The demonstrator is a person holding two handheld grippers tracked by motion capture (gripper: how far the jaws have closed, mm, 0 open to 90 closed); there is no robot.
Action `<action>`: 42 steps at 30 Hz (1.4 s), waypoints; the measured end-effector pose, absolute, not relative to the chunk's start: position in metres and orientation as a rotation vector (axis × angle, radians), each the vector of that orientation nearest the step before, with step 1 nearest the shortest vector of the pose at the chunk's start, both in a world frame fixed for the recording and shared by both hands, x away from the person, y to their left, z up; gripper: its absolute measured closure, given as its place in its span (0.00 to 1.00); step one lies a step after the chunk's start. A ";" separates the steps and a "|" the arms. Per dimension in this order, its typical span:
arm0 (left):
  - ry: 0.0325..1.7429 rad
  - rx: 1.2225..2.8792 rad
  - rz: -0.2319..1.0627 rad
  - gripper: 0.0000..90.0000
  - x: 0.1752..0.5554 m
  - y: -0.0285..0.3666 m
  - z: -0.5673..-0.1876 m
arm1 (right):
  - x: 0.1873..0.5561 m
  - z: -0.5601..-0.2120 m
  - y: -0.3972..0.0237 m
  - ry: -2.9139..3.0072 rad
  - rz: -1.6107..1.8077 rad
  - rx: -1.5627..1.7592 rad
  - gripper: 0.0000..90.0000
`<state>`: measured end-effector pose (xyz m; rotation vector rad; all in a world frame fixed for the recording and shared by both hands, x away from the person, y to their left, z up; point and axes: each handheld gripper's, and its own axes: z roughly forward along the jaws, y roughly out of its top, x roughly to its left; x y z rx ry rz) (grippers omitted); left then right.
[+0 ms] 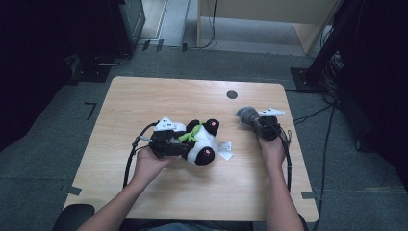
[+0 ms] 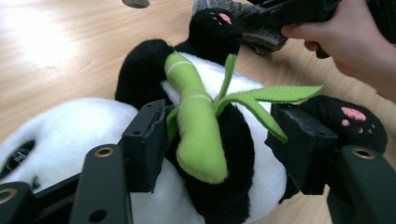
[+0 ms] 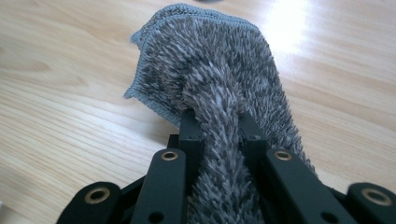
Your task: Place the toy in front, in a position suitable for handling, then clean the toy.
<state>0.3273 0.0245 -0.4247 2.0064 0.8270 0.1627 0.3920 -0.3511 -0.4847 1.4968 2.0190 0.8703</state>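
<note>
Progress, as judged: gathering stage done, contact stage not begun. Right tool (image 3: 219,126) clamped tight on a bunched fold of the grey cloth (image 3: 210,56), with the pile squeezed up between the jaws and the free edge fanned out over the desk (image 1: 192,96). Left tool (image 2: 219,140) stood at a middling gape astride the plush panda (image 1: 204,142), one jaw against the fur on the left of the left gripper view, the other just beside the body on the right; not seen to pinch. Remaining, by the look of things: a firm hold on the toy and the bringing together of cloth and toy, perhaps for a wipe.

Plush panda: lay just right of centre in the high view, on the desk, near the cloth at upper right but apart from it. White body, black limbs and ears, pink paw pads turned upward. Carried a green bamboo sprig (image 2: 196,126) across the chest, its leaves splayed toward the right of the left gripper view. Trailed a white tag (image 1: 225,149) on the desk at its lower right. Soft and yielding, by appearance.
</note>
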 end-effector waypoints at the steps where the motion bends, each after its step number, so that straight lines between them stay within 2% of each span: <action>1: 0.827 2.006 0.163 0.39 0.327 0.024 -0.425 | 0.392 -0.485 -0.351 2.019 0.870 1.497 0.86; 4: 0.815 2.021 0.193 0.34 0.328 0.027 -0.419 | 0.390 -0.477 -0.352 2.025 0.968 1.521 0.86; 10: 0.827 1.983 0.148 0.33 0.334 0.042 -0.414 | 0.388 -0.471 -0.349 2.046 1.024 1.536 0.86; 15: 0.824 1.976 0.165 0.31 0.338 0.056 -0.414 | 0.382 -0.457 -0.342 2.073 1.045 1.530 0.86; 29: 0.812 1.982 0.198 0.30 0.342 0.075 -0.419 | 0.374 -0.432 -0.331 2.103 1.079 1.519 0.86; 42: 0.864 2.002 0.210 0.30 0.334 0.099 -0.433 | 0.369 -0.401 -0.302 2.162 1.149 1.424 0.85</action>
